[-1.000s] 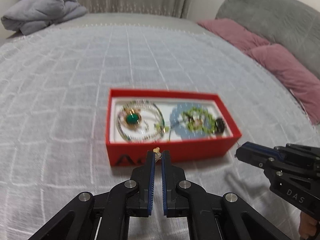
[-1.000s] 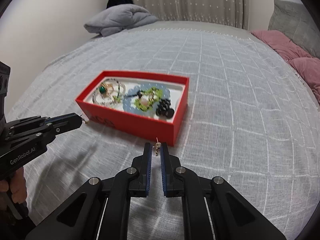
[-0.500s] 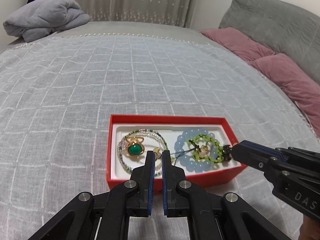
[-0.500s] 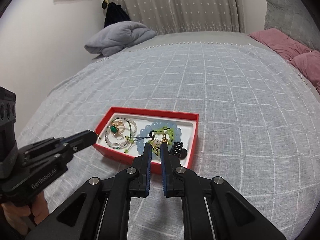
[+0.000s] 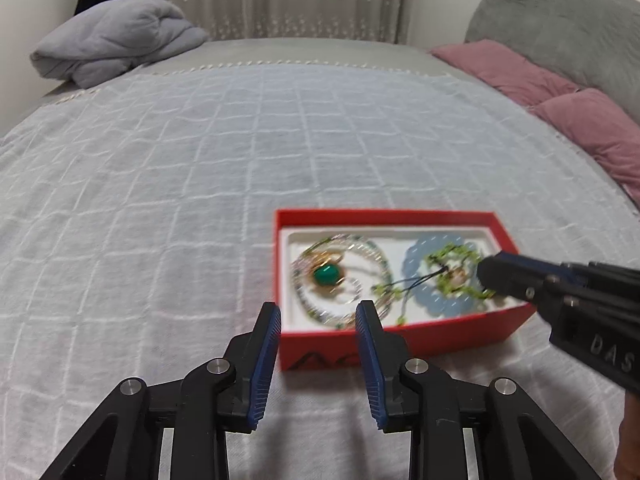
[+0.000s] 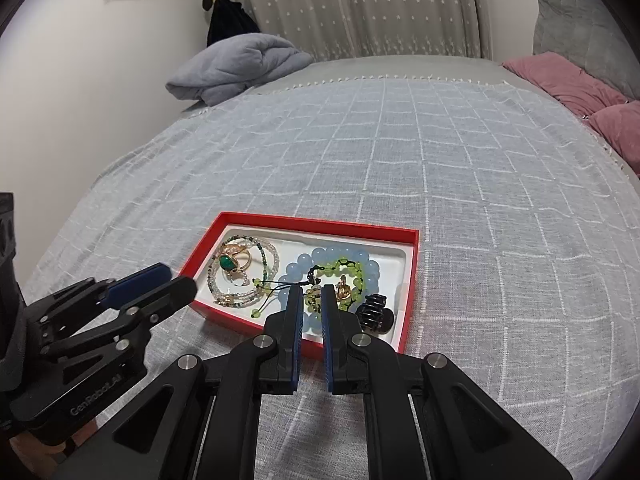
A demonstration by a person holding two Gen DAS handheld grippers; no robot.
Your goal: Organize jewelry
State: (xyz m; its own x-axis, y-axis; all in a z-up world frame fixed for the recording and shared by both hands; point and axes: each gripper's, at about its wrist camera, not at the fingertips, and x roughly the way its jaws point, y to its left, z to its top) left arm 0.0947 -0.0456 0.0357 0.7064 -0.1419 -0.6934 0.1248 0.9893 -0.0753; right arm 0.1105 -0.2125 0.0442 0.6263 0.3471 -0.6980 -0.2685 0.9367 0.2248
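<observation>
A red box (image 5: 384, 213) (image 6: 320, 222) lies on the bed. In it are a gold ring with a green stone (image 5: 326, 274) (image 6: 228, 263), a clear bead strand, a blue bead bracelet (image 6: 304, 260), a green bead bracelet (image 6: 348, 266) and a black hair claw (image 6: 374, 312). My left gripper (image 5: 318, 308) (image 6: 178, 278) hangs by the box's near left corner. Its jaws are opening and nothing is between them. My right gripper (image 6: 312, 292) (image 5: 486, 276) hovers over the bracelets, shut on a small gold earring (image 6: 314, 289) that peeks out at its tips.
A grey checked cover (image 5: 200, 168) spreads over the bed. A folded grey blanket (image 5: 116, 44) (image 6: 240, 64) lies at the far left. Pink pillows (image 5: 520, 76) and a grey cushion (image 5: 560, 12) line the right side. Curtains hang behind.
The left jaws have opened and the small gold piece once pinched at their tips is gone from them. Both grippers moved from in front of the box to over it; the right stays shut.
</observation>
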